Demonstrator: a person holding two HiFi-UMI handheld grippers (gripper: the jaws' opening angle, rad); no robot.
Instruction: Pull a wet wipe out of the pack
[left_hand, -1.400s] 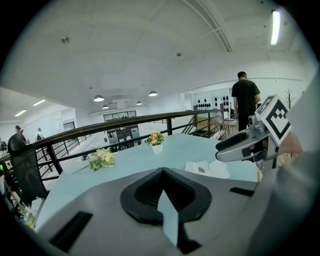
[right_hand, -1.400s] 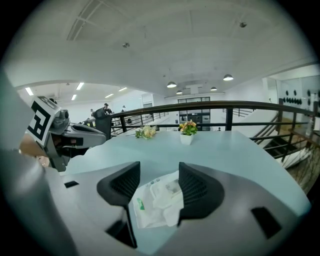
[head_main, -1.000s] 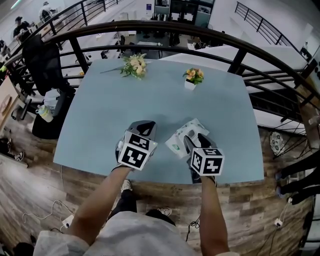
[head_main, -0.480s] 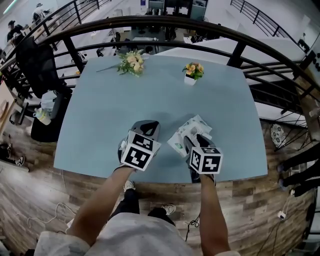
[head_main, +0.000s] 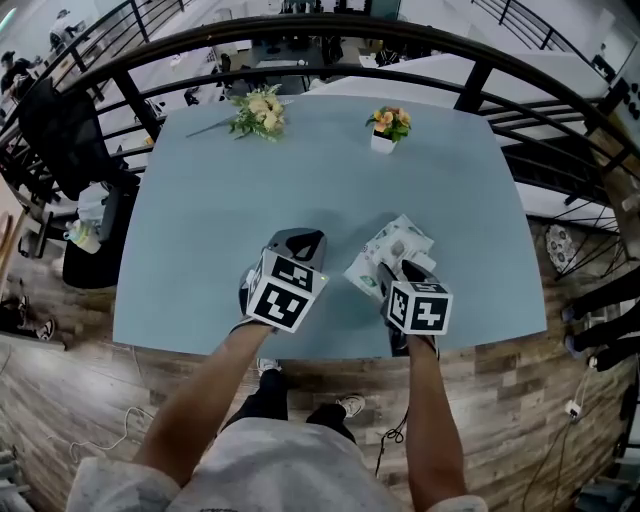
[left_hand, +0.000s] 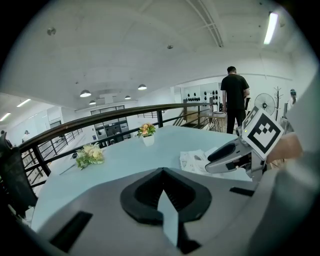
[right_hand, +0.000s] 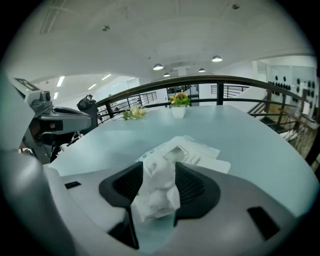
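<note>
Head view / pack: the wipe pack (head_main: 397, 248) lies flat on the blue table (head_main: 250, 200), near the front edge, on your right side.
Head view / R tool: your right gripper (head_main: 403, 268) sits over the pack's near end, tips angled down at it.
Head view / L tool: your left gripper (head_main: 300, 240) hangs just left of the pack, apart from it. It isn't pinning the pack.
L gripper view / jaws: tips together, nothing btwn them. Pack + R tool show off to the right.
R gripper view / jaws: wide, and they have just been closing. A white wipe (right_hand: 157, 192) stands bunched btwn the pads and brushes both sides. No clear squeeze yet, so I read no firm pinch.
R gripper view / wipe: its far end looks to run back into the pack's opening, so it isn't out.
Done: R tool is lined up and the wipe tuft is inside the jaws.
Left: you need to finish the pinch, then draw the wipe up + clear of the pack.
Risk (my call): nothing holds the pack down, so it may ride up w/ the wipe. Your L tool could press it.
</note>
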